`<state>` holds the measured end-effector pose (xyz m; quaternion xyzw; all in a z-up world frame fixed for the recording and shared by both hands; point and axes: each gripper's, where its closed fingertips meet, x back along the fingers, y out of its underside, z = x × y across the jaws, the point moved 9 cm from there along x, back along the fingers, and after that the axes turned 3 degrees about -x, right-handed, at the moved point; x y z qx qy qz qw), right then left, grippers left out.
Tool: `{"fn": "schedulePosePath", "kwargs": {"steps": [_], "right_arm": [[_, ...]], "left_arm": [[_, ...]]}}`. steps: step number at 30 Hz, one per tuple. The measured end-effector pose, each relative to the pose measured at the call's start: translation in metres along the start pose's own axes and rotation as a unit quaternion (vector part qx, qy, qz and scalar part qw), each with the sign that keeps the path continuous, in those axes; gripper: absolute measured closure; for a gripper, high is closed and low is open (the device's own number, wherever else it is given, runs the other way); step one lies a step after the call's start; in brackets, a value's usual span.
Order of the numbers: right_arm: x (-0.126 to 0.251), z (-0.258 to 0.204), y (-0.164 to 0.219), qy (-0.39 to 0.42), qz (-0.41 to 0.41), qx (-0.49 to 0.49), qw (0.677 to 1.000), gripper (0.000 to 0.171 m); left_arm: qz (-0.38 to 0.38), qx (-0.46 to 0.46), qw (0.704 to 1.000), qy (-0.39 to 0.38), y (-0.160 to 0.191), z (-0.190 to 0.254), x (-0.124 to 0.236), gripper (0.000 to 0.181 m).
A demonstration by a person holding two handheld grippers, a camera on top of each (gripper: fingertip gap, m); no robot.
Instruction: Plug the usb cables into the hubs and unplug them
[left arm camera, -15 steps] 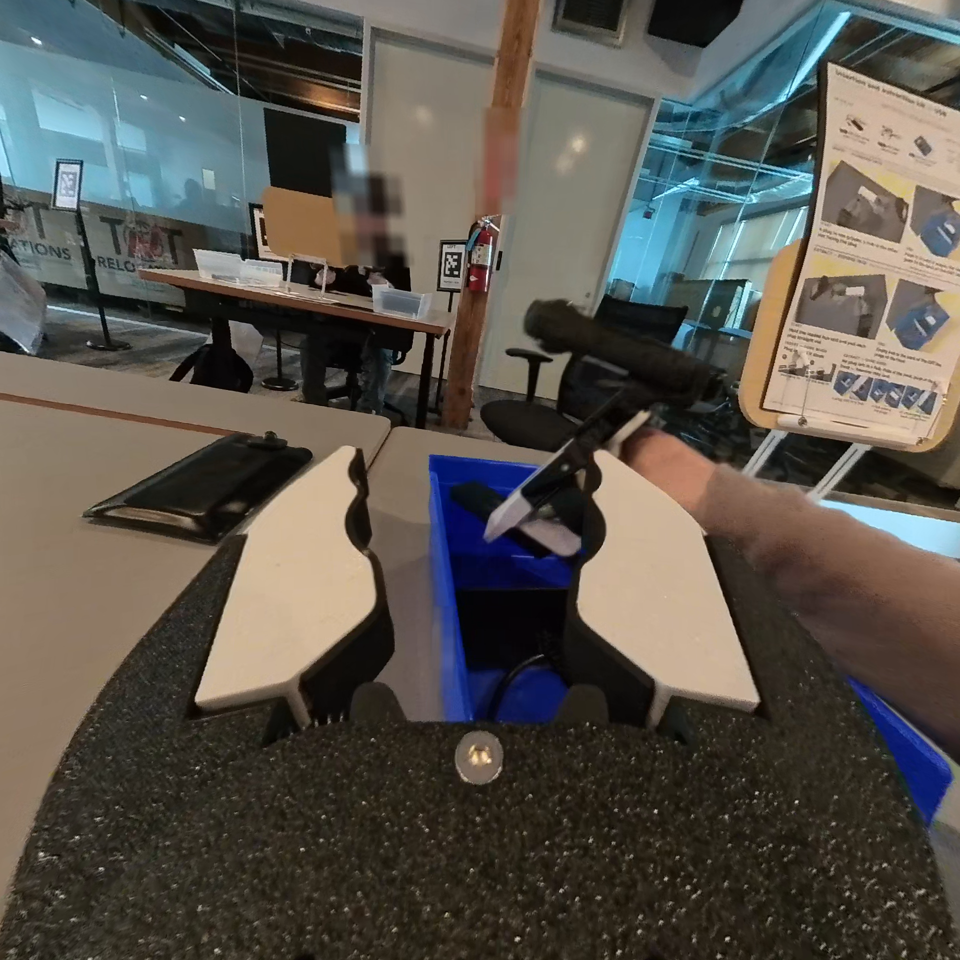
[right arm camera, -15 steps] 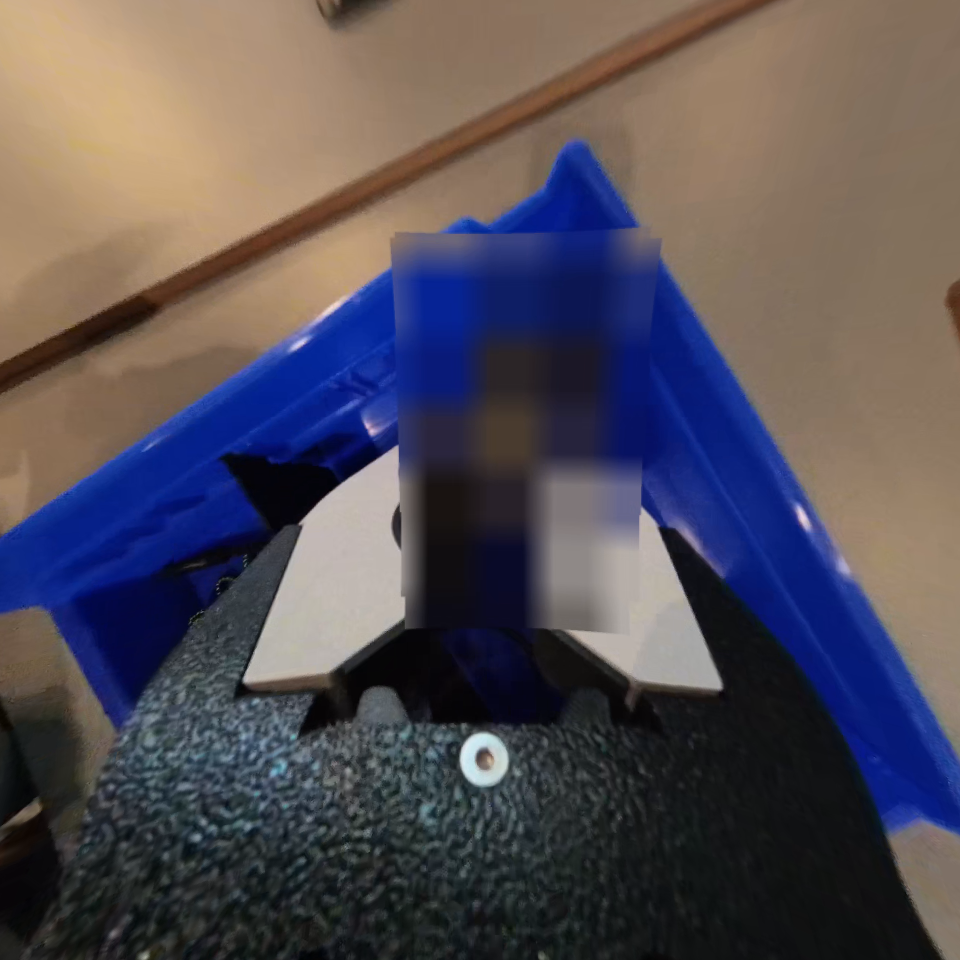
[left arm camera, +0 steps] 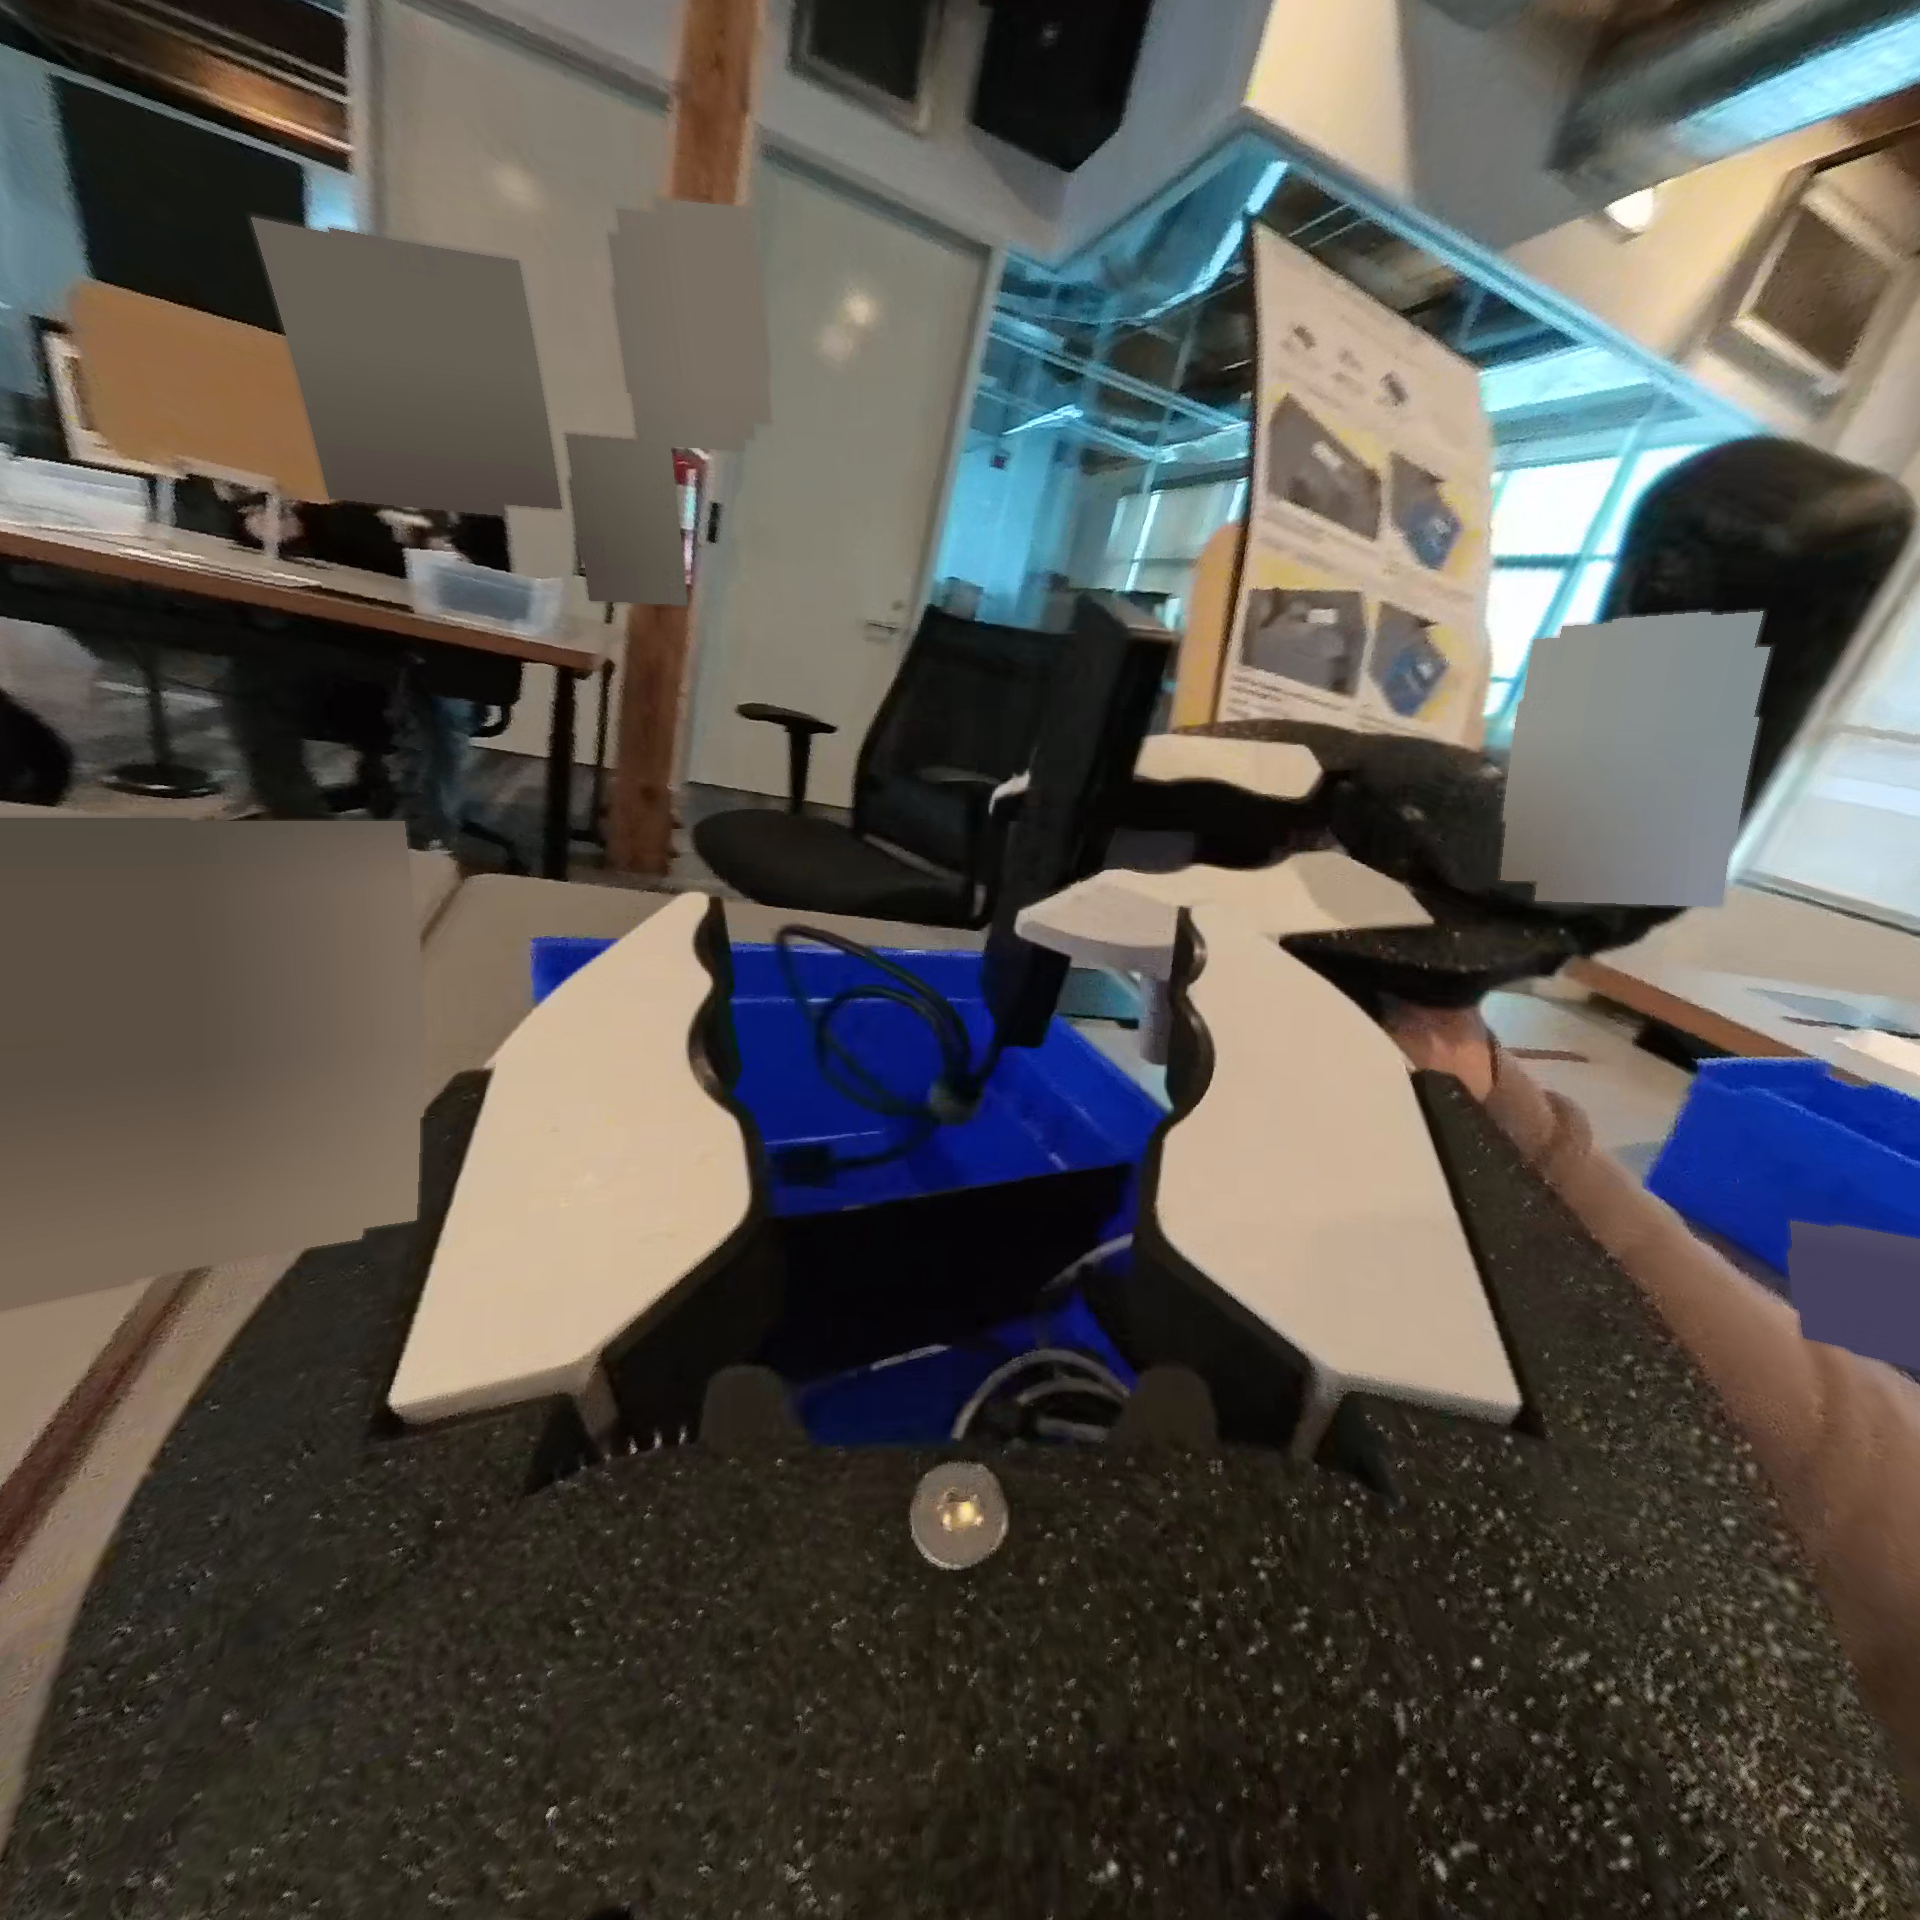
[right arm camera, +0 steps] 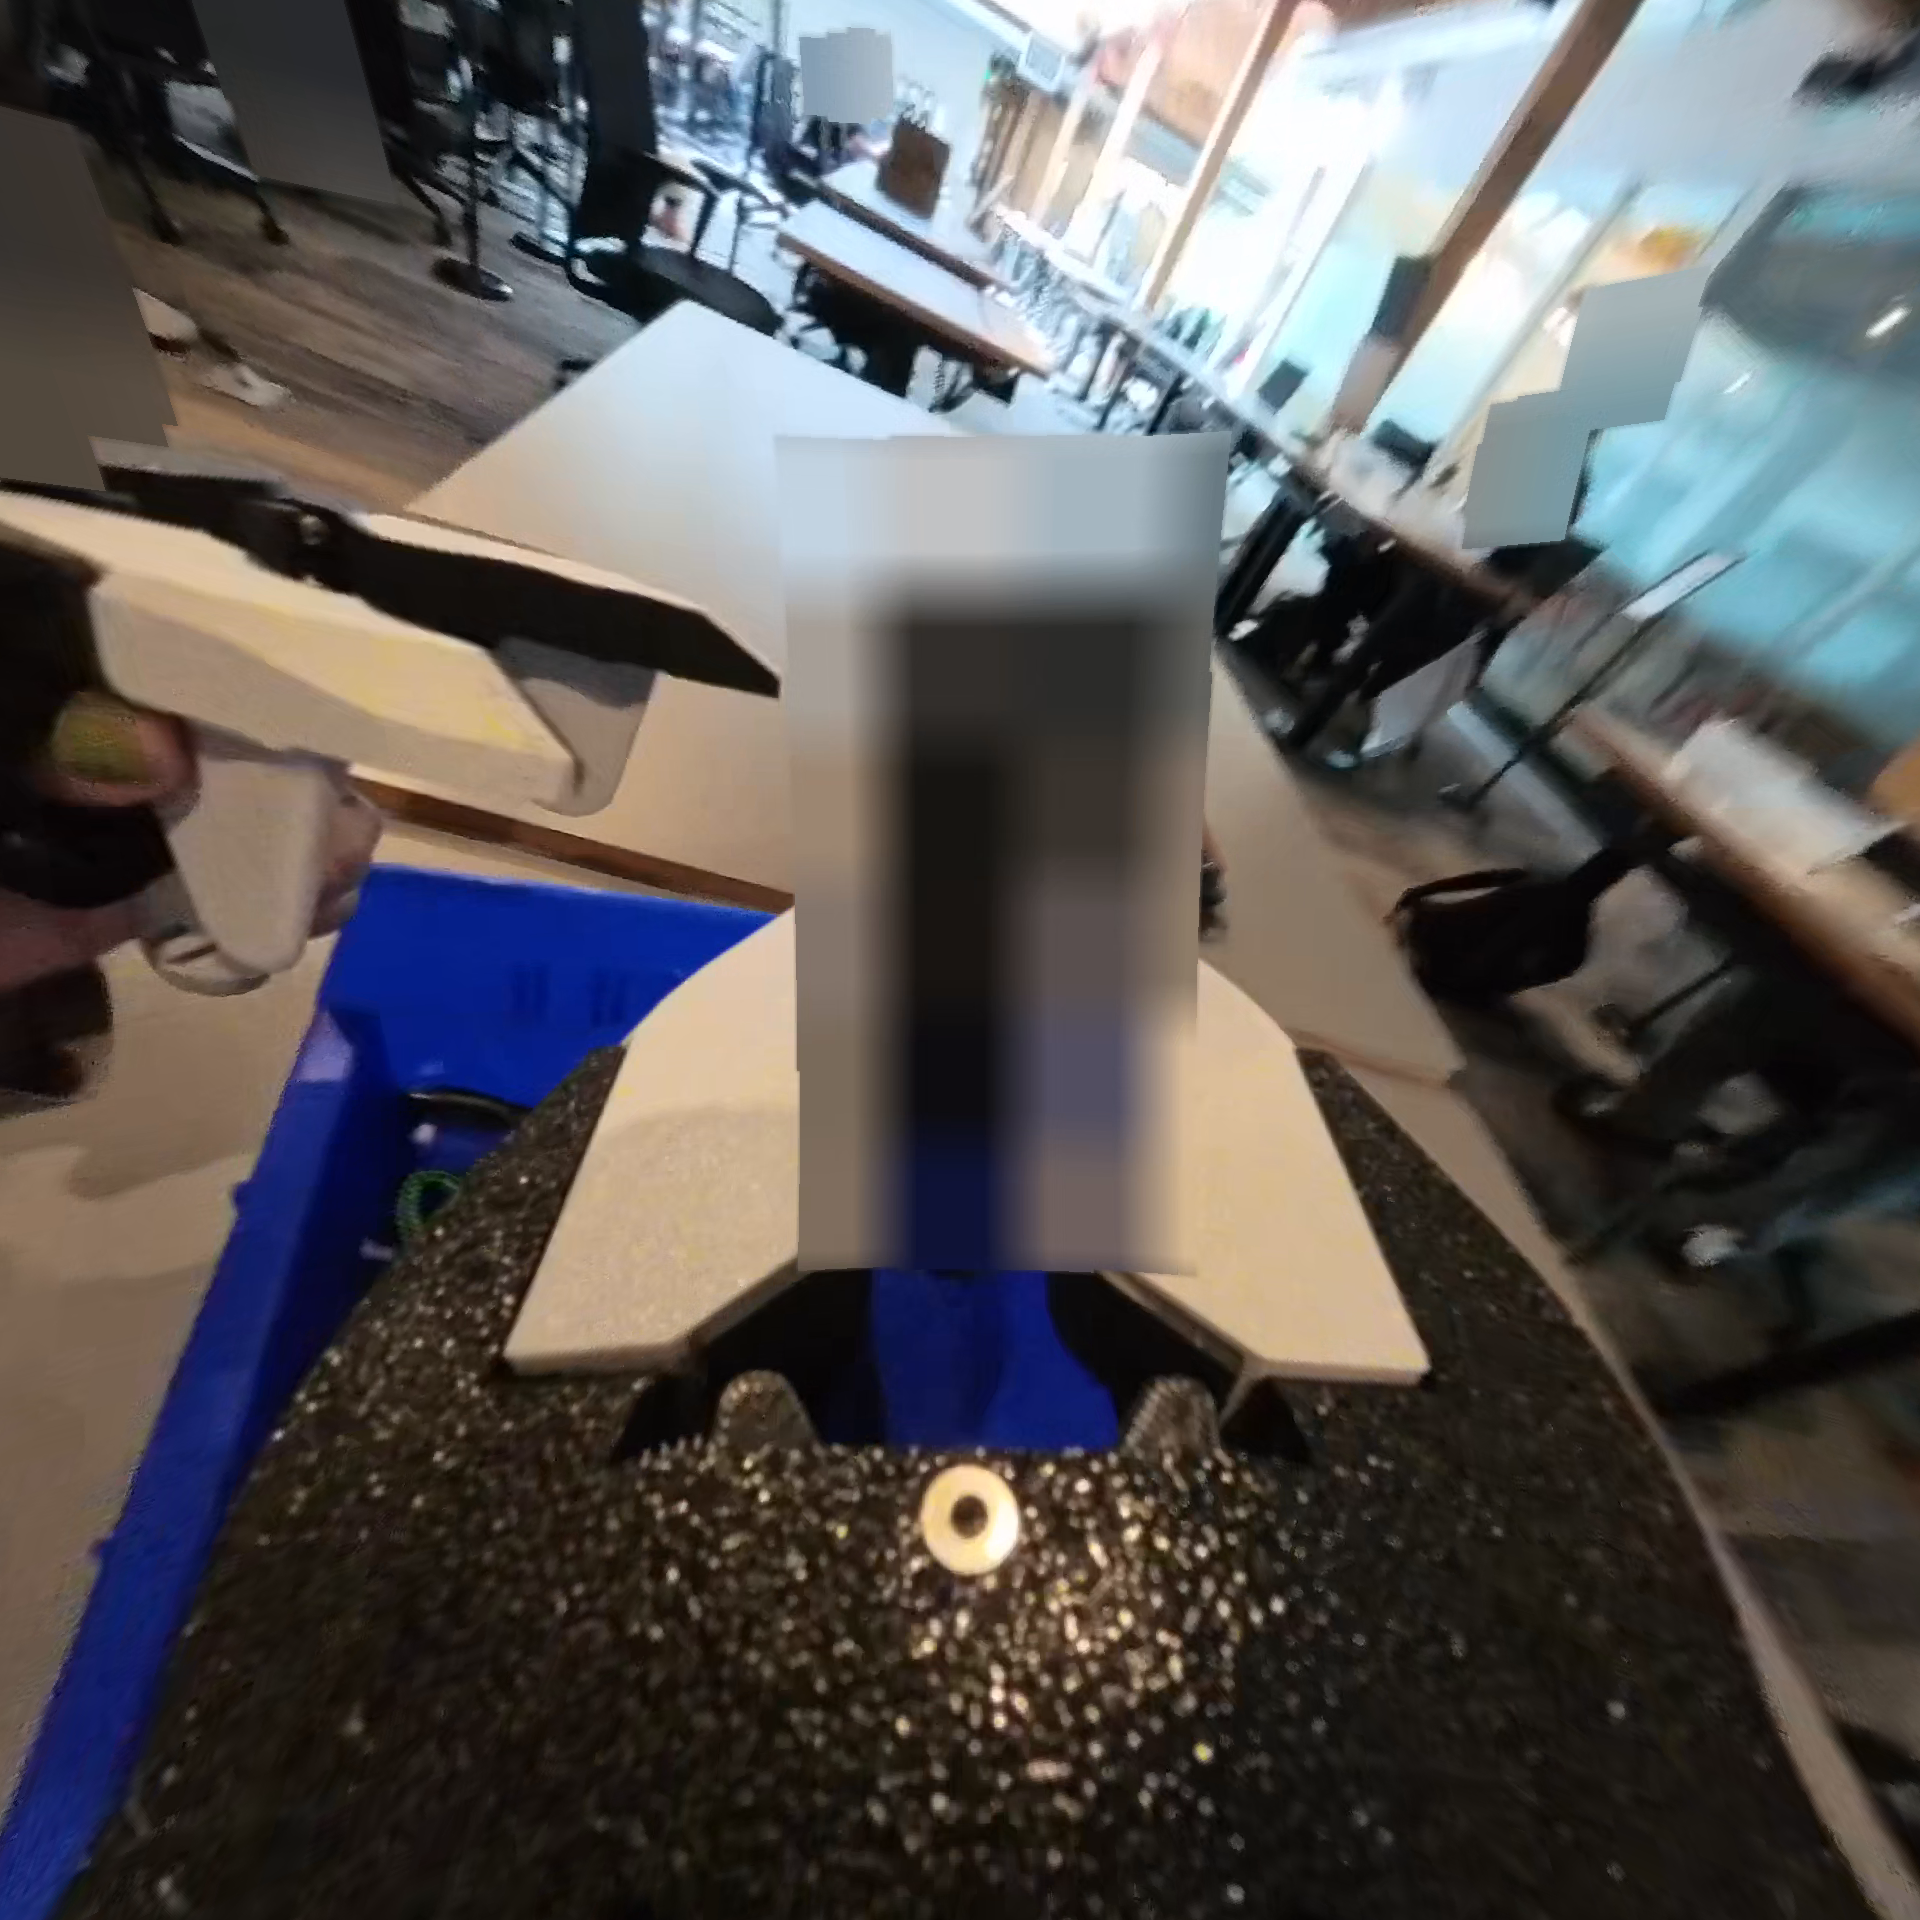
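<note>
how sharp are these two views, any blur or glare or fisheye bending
Left wrist view: left gripper and blue bin fairly sharp, straight lines bend toward the edges, windows glare at right. Right wrist view: motion-smeared throughout, bright washed-out windows at upper right; a mosaic patch hides whatever lies between the right gripper's fingers.

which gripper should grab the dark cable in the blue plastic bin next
Left. The left gripper is open, facing the dark cable in the blue plastic bin; the right gripper is shut on a dark rectangular block, probably the hub.
</note>
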<state>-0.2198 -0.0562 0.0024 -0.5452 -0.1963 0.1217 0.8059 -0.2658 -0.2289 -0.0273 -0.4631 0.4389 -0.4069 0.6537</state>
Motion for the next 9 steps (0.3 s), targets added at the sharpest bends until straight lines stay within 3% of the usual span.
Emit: {"fn": "schedulePosePath", "kwargs": {"steps": [1, 5, 9], "right_arm": [[0.005, -0.006, -0.002, 0.011, 0.006, 0.025, 1.000, 0.134], [0.017, -0.014, -0.013, -0.004, 0.015, 0.054, 0.998, 0.135], [0.034, -0.010, -0.026, -0.074, 0.084, -0.014, 0.994, 0.134]], "left_arm": [[0.003, 0.002, 1.000, 0.008, 0.000, 0.002, -0.001, 0.101], [0.000, -0.007, 1.000, 0.031, 0.002, 0.007, -0.004, 0.101], [0.020, -0.034, 0.998, 0.046, -0.003, 0.011, 0.001, 0.108]]}}
